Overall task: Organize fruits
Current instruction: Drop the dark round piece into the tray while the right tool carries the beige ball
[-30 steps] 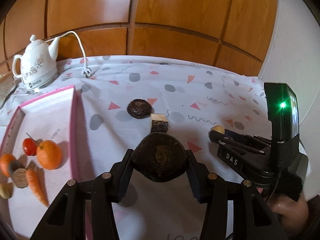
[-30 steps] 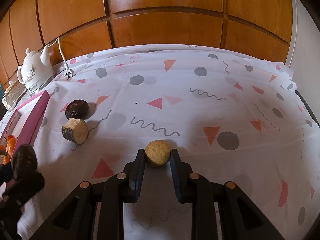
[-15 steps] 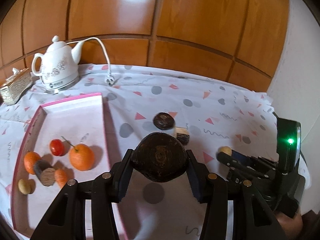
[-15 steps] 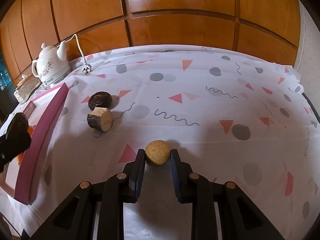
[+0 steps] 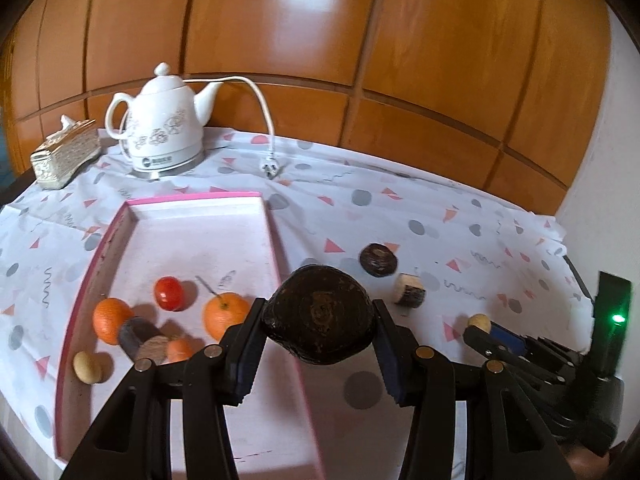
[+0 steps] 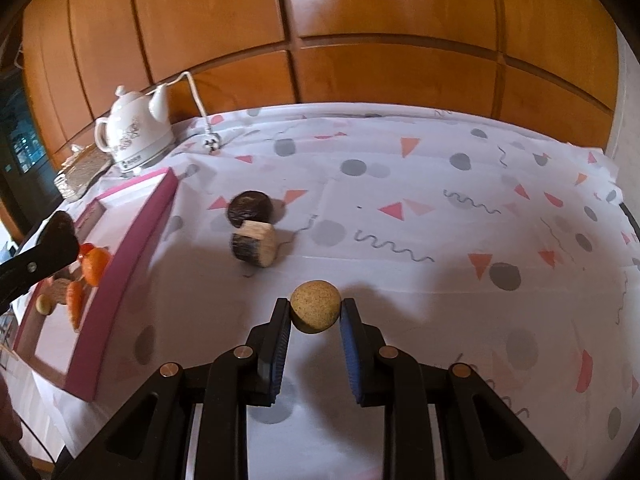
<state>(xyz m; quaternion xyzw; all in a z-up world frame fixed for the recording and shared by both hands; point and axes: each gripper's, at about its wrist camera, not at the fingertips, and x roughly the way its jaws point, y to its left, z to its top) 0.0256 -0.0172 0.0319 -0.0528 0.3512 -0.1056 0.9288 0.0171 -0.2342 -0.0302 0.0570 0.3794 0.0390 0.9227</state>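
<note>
Pink-rimmed shallow tray (image 5: 276, 240) at the left already held two oranges, a red tomato (image 5: 169, 293), a carrot and small pieces, so you were partway through. Your left gripper (image 5: 318, 322) pinched a dark brown, squat round fruit (image 5: 318, 316) above the tray's near right rim, its broad axis lying across the jaws. Your right gripper (image 6: 315, 312) clamped a small tan ball-shaped fruit (image 6: 315, 307) above the cloth. A dark round fruit (image 6: 249, 207) and a bark-edged cut piece (image 6: 254, 245) remained farther out on the tablecloth.

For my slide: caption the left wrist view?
Left claw carries a dark fruit toward the pink tray of oranges.
</note>
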